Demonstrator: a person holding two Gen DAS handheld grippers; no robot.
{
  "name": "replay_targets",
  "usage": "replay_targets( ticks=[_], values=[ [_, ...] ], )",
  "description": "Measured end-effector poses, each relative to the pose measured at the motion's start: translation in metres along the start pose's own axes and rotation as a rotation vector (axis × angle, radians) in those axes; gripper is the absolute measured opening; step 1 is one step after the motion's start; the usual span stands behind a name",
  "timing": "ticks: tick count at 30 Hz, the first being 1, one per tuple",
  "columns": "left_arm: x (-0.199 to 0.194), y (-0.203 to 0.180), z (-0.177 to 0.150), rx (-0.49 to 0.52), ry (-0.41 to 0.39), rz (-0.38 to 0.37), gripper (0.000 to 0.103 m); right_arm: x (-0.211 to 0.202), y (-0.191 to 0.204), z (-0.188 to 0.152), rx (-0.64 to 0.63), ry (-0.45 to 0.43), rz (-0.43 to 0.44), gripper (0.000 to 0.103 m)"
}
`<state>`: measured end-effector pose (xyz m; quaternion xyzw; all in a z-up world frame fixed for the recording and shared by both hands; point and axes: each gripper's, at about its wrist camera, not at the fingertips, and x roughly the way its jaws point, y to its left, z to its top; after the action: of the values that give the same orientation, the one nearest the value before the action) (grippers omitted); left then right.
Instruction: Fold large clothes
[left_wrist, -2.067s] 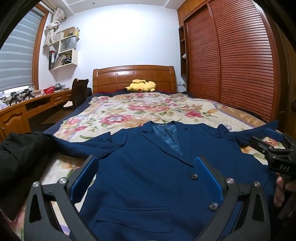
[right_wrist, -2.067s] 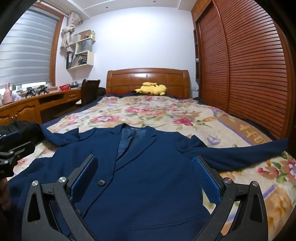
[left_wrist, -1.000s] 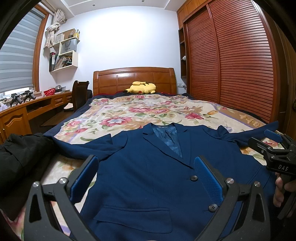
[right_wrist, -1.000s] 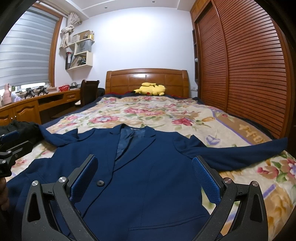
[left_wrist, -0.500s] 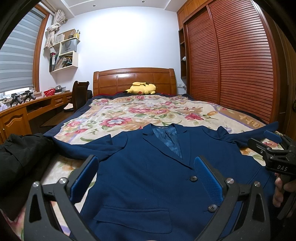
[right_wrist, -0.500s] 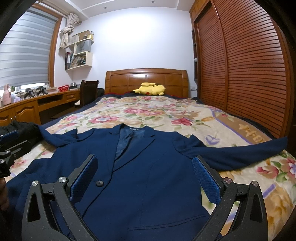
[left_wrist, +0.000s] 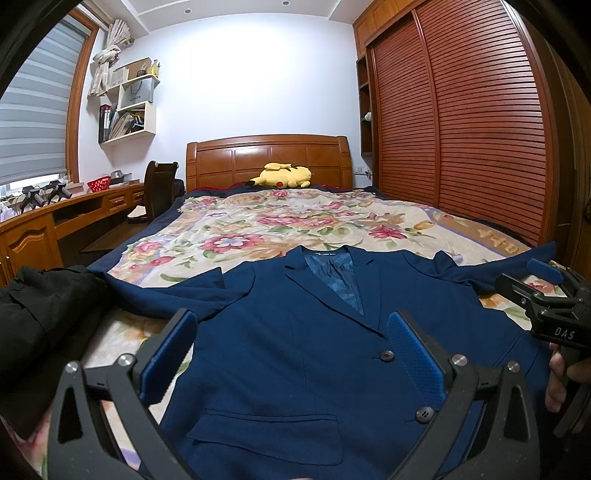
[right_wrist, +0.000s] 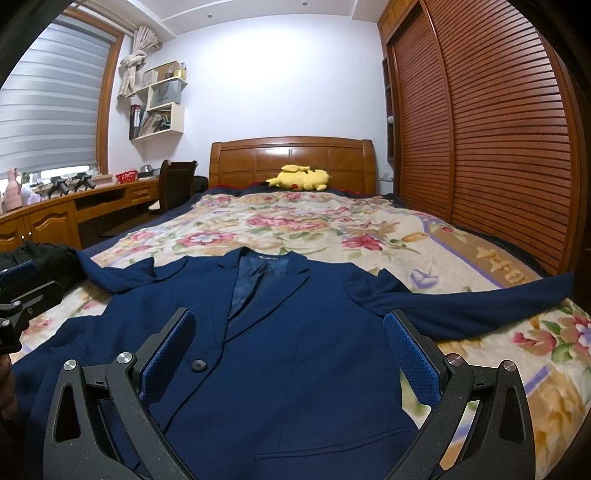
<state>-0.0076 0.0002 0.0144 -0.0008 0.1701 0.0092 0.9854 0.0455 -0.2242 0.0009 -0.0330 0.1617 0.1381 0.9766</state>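
Note:
A navy blue suit jacket (left_wrist: 295, 332) (right_wrist: 288, 332) lies face up and buttoned on the floral bedspread, collar toward the headboard, both sleeves spread out sideways. My left gripper (left_wrist: 291, 343) hovers open above the jacket's left front, near the pocket, with nothing between its blue pads. My right gripper (right_wrist: 288, 343) is open too, above the jacket's right front. In the left wrist view the right gripper (left_wrist: 546, 291) shows at the right edge, held by a hand. The left gripper (right_wrist: 18, 295) shows at the left edge of the right wrist view.
A pile of black clothing (left_wrist: 40, 314) lies at the bed's left near corner. A yellow plush toy (left_wrist: 282, 175) rests by the wooden headboard (left_wrist: 266, 158). Slatted wardrobe doors (left_wrist: 480, 129) line the right side. A wooden desk (left_wrist: 55, 221) and chair (left_wrist: 159, 184) stand left.
Both grippers have lifted or tilted slightly, so the jacket sits a little lower in each view. The jacket has not moved and both grippers stay open.

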Motion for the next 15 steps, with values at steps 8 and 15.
replay_targets(
  ticks=[8, 15],
  values=[
    [0.001, -0.001, -0.001, -0.001, 0.003, -0.001, 0.103, -0.001, 0.002, 0.001, 0.000, -0.001, 0.000, 0.103],
    [0.011, 0.002, -0.002, 0.008, 0.039, 0.001, 0.103, 0.003, 0.000, 0.001, -0.006, 0.010, 0.033, 0.103]
  ],
)
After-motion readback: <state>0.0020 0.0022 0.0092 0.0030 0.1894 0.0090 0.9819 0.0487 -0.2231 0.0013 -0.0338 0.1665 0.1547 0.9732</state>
